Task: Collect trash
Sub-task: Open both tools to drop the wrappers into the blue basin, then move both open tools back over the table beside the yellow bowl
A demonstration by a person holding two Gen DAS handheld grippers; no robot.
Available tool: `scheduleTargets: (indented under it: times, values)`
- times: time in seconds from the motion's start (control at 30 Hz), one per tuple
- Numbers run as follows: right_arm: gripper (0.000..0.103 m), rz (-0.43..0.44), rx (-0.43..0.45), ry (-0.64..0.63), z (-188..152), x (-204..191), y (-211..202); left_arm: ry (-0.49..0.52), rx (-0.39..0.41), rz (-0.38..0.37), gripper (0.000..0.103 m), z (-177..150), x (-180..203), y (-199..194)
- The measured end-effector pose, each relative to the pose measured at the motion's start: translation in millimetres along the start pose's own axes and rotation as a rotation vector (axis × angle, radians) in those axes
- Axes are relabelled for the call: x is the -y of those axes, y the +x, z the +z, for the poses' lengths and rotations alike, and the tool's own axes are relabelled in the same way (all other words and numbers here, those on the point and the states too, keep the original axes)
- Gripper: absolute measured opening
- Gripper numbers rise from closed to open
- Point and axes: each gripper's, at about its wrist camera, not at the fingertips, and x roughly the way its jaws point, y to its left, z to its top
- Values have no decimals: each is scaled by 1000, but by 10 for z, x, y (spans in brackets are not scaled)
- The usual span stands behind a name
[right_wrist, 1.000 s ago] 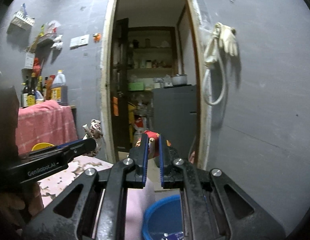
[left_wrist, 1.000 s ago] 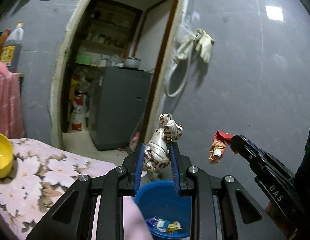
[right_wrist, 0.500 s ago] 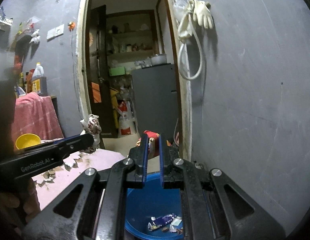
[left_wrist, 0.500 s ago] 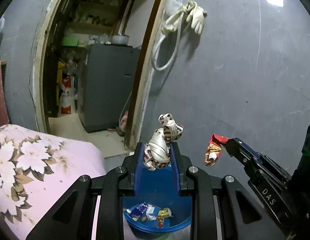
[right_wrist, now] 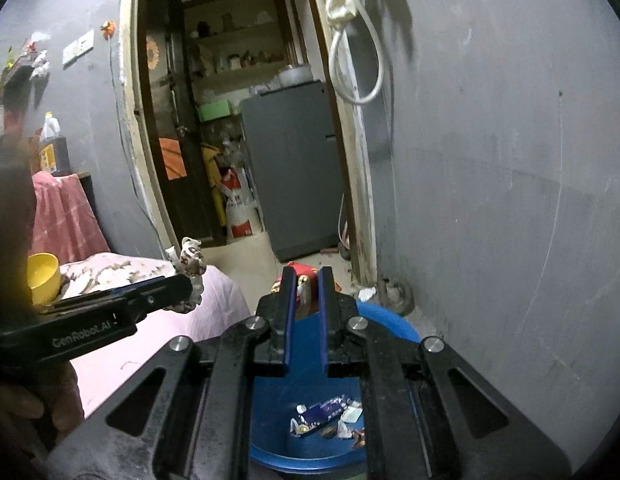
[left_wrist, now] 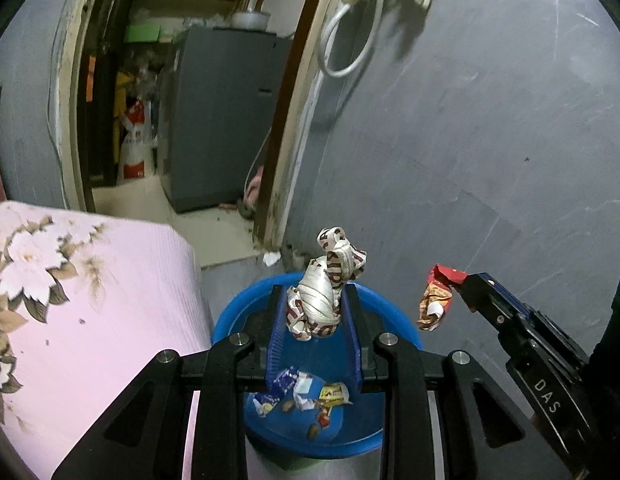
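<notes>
Below two held wrappers: one blue bin.

Crumpled white wrapper with red-brown lettering: bunched upright, suspended above the blue bin.
Red-and-gold foil wrapper: crushed, hanging beside the first, above the bin's rim.
Blue bin: round, open-topped, on the floor; several small wrappers lie loose at its bottom.

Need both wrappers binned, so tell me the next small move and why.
Probably let go: the left tool holds the white wrapper over the blue bin, and the right tool, its jaws already opening, has the red wrapper above the rim.
</notes>
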Motion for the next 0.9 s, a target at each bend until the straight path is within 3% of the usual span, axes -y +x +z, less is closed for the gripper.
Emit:
scheduleTargets:
  times: [0.2, 0.33, 0.5, 0.9]
  values:
    - [45, -4, -103, 46, -138, 113, 295, -6, -116, 21, 32, -114, -97, 278]
    - [47, -6, -144, 72, -220, 157, 396, -13, -147, 32, 34, -188, -137, 391]
    - [54, -5, -155, 74, -238, 159, 390, -8, -133, 33, 34, -176, -137, 365]
    - [55, -5, -84, 50, -17, -22, 58, 8, -45, 29, 34, -63, -48, -151]
